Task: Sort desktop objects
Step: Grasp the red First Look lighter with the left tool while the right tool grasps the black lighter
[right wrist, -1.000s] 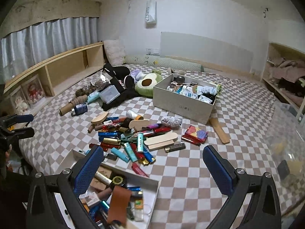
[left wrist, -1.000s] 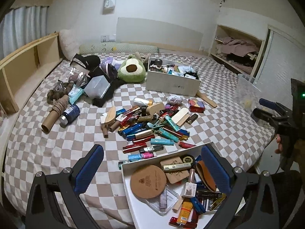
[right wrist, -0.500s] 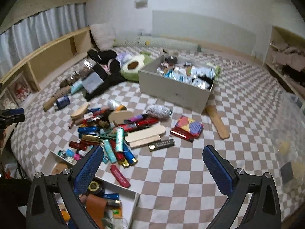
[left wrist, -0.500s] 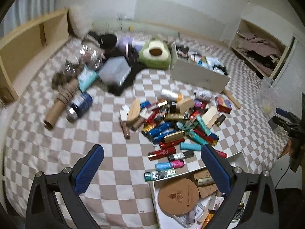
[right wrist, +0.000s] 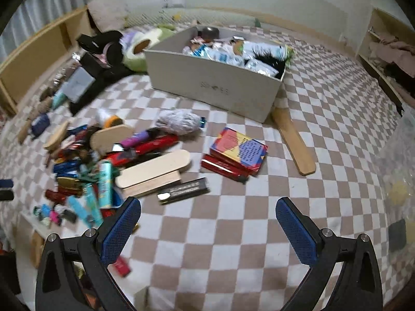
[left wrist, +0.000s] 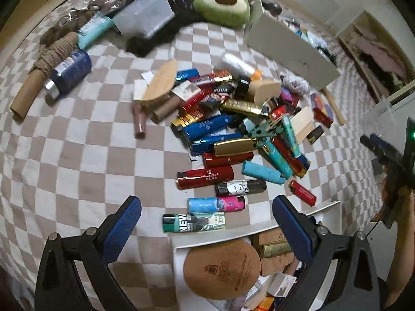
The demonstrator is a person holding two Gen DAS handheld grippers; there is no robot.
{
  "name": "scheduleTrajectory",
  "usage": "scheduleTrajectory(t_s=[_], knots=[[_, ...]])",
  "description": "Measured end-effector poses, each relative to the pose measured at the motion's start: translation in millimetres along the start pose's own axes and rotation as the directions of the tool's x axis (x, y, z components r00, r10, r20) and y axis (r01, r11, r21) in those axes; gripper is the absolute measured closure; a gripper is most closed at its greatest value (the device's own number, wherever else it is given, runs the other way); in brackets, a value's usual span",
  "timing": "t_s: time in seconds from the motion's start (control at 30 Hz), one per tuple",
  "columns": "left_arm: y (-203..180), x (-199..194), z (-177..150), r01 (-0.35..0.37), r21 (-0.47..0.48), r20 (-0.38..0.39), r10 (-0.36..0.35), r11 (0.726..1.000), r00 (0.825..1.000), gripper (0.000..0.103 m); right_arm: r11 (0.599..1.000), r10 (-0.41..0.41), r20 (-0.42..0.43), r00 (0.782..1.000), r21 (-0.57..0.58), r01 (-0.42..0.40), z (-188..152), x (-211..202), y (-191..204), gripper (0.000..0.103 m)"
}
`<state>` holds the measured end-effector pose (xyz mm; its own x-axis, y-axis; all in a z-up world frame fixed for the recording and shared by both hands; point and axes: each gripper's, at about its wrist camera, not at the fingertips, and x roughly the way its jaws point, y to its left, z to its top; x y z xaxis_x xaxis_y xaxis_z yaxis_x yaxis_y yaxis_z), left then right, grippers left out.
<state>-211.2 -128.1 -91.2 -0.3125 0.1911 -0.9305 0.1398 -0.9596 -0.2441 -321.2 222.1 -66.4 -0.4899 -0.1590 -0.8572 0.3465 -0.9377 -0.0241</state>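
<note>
A heap of lighters (left wrist: 228, 134) and small wooden pieces lies on the checked bedspread (left wrist: 64, 155). My left gripper (left wrist: 206, 216) hangs open just above the nearest ones, a green "NEW" lighter (left wrist: 193, 222) and a blue-pink lighter (left wrist: 215, 204). Under its right finger stands a white tray (left wrist: 220, 234) holding a round cork coaster (left wrist: 221, 268). My right gripper (right wrist: 206, 213) is open over bare bedspread, short of a black lighter (right wrist: 184, 190), pale wooden sticks (right wrist: 153, 171) and a colourful box (right wrist: 238, 150). The same heap of lighters (right wrist: 85, 181) lies at its left.
A grey box (right wrist: 215, 85) full of packets stands behind the heap. A wooden paddle (right wrist: 293, 145) lies to its right. An avocado plush (left wrist: 220, 2), a cardboard tube (left wrist: 41, 70), a blue can (left wrist: 68, 73) and dark clothes sit at the far left. A person's hand (left wrist: 399, 207) holds the other gripper.
Both grippers have dropped and moved forward toward the bed. The left now hovers close over the near lighters; the right has come nearer the sticks and the colourful box. Both stay open.
</note>
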Motion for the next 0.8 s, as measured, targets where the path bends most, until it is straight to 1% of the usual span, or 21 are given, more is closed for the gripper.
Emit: scheduleTrajectory(t_s=[0.27,0.3,0.43,0.6,0.8], knots=[[-19,38,12,-0.045,0.002,-0.087,0.045,0.999,0.995,0.002,0.998,0.033,-0.057,0.998,0.050,-0.030,0,36,-10,0.000],[-20,43,14,-0.053,0.001,-0.096,0.053,0.999,0.994,0.002,0.998,0.046,-0.073,0.996,0.049,-0.042,-2,41,-10,0.000],[-24,64,19,-0.096,0.000,-0.136,0.095,0.995,0.986,0.002,0.999,0.036,-0.104,0.994,0.008,-0.035,-8,53,-6,0.000],[-23,84,24,-0.178,-0.008,-0.145,0.175,0.984,0.974,0.002,0.998,0.058,-0.126,0.990,0.021,-0.056,-14,63,-10,0.000],[-21,101,27,-0.209,-0.023,-0.174,0.202,0.978,0.964,0.002,0.996,0.080,-0.136,0.987,0.036,-0.076,-16,73,-12,0.000]])
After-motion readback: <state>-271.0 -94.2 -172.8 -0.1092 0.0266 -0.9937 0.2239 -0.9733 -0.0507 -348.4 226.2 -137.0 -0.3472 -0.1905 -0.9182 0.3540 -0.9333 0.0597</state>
